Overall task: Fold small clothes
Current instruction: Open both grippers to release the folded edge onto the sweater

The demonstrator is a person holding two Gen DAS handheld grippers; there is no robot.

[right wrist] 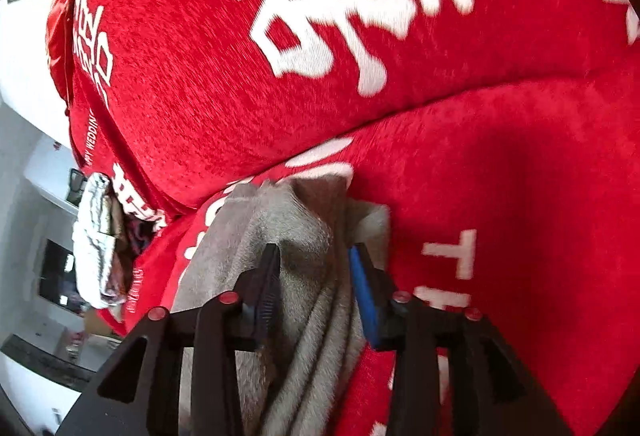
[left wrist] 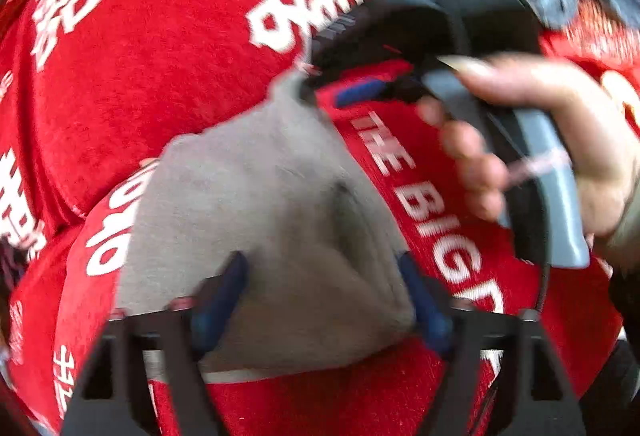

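The grey garment (left wrist: 276,236) sags between both sets of jaws, left gripper (left wrist: 324,300) and right gripper (right wrist: 316,276) each clenched on it, red printed cover (right wrist: 500,175) beneath, crumpled white cloth (right wrist: 96,244) off left.

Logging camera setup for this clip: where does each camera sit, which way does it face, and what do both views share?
Left wrist: on the left gripper, facing along its fingers at the grey garment on the red printed cover; the right gripper and right hand show.
Right wrist: on the right gripper, facing the bunched grey garment; only its own fingers show.
Shared: the garment and red cover.
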